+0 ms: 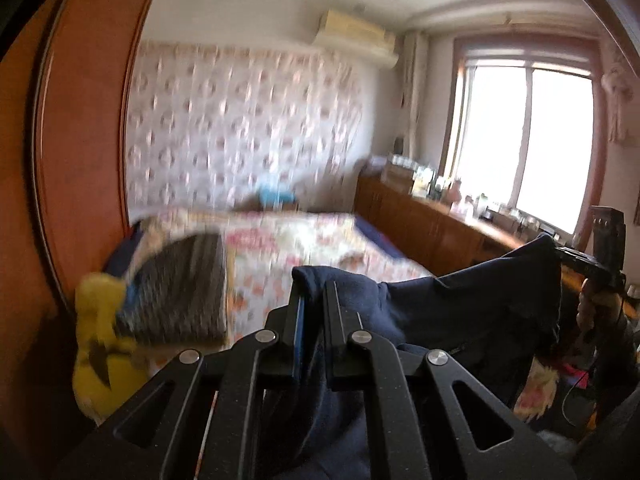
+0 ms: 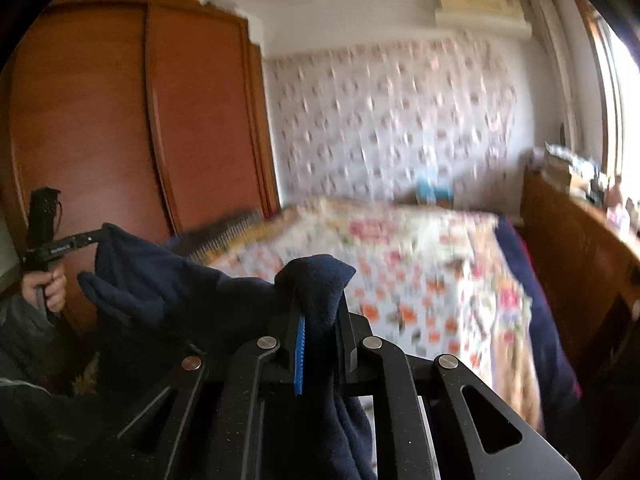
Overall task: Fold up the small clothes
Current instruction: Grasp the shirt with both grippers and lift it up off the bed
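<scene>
Left wrist view: we see our left claw [image 1: 314, 300] clamped on one edge of the navy fleece garment [image 1: 472, 304], which stretches rightward to our right claw [image 1: 560, 249].
Right wrist view: we see our right claw [image 2: 320, 304] pinching another bunched edge of the same garment, which spans left to the other claw, gripped by a hand [image 2: 46, 286].
Garment position: held up in the air between both claws, sagging in the middle, above the bed with the floral bedspread [image 2: 420, 264].
Background: orange wooden wardrobe [image 2: 120, 120], bright window [image 1: 524, 140].
</scene>
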